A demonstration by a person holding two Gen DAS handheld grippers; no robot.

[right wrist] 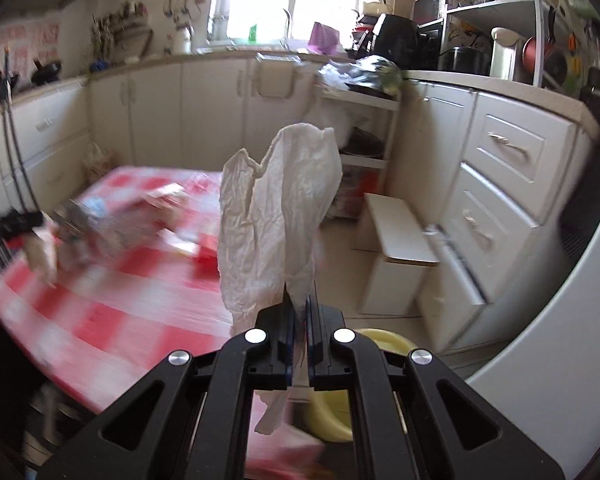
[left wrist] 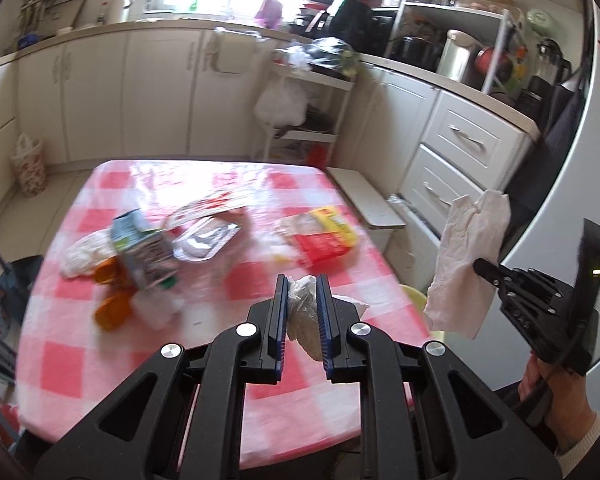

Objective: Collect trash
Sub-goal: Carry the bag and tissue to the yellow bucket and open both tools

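While both hands lift trash clear of the checked table (left wrist: 204, 344), the left gripper (left wrist: 302, 312) pinches a crumpled wad (left wrist: 302, 316) at frame centre, and the right gripper (right wrist: 299, 320) clamps a white tissue (right wrist: 276, 216), likely bound for the yellow bin (right wrist: 340, 408) at lower right.

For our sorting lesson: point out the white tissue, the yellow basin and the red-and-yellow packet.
white tissue (right wrist: 276, 216), right wrist view, crumpled middle.
yellow basin (right wrist: 388, 342), right wrist view, rim.
red-and-yellow packet (left wrist: 326, 238), left wrist view, red face.
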